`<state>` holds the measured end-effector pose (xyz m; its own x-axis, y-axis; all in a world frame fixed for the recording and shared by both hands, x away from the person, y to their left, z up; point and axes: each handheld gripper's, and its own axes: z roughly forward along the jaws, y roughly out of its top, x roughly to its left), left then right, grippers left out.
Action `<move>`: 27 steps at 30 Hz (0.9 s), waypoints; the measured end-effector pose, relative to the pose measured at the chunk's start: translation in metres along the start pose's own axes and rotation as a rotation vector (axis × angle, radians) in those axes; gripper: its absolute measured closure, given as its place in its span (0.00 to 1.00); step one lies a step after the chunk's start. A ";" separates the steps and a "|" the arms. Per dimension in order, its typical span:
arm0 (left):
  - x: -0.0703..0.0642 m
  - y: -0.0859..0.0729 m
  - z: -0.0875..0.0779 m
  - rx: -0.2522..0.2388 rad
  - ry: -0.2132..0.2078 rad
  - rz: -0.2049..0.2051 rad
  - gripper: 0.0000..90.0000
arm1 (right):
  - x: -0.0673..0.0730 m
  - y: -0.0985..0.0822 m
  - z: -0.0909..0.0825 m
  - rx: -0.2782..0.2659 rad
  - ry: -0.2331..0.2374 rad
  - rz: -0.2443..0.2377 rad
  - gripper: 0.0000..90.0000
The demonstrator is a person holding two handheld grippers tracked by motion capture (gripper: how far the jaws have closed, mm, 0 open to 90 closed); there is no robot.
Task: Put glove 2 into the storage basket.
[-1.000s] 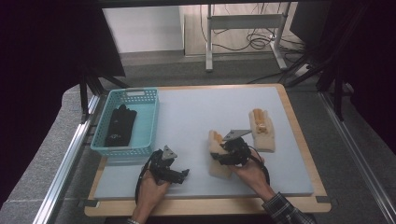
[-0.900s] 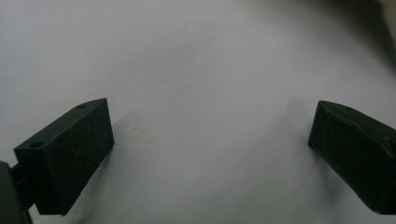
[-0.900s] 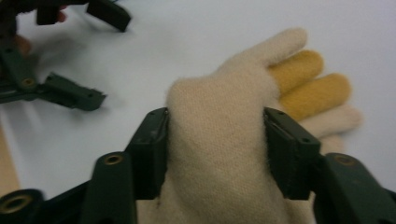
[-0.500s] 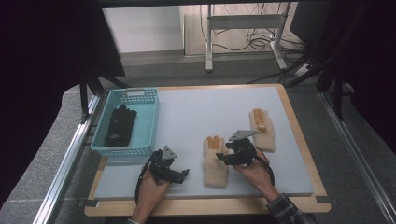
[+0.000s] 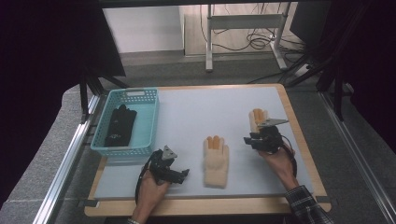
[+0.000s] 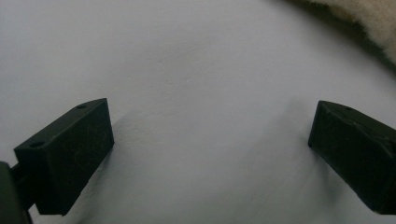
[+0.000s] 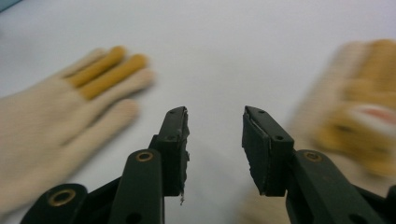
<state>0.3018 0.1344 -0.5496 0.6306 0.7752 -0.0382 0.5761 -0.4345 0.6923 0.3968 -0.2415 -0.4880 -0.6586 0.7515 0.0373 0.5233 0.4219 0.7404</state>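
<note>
The right gripper (image 5: 254,140), jaws just narrowed on nothing, hovered beside the second glove (image 5: 258,119) at the table's (image 5: 187,116) right edge; that glove lay lengthwise, well apart from the left gripper (image 5: 180,173).

Cream knit glove (image 5: 215,161) with orange-yellow fingers; a second cream-and-orange glove (image 5: 256,119); turquoise lattice basket (image 5: 142,135) holding black gloves (image 5: 120,124); pale grey bench (image 5: 201,116).
</note>
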 end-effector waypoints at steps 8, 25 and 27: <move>0.000 0.000 0.000 0.000 0.000 0.001 0.00 | -0.052 -0.002 -0.020 -0.026 -0.119 0.041 0.64; 0.000 0.000 0.000 0.000 0.000 0.001 0.00 | -0.074 -0.008 0.027 0.062 -0.102 -0.084 0.57; 0.000 0.000 0.000 0.000 0.000 0.001 0.00 | -0.076 -0.010 0.026 0.051 -0.097 -0.042 0.61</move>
<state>0.3018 0.1344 -0.5496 0.6311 0.7748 -0.0374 0.5753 -0.4353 0.6925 0.4561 -0.2896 -0.5155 -0.6267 0.7770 -0.0598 0.5250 0.4776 0.7045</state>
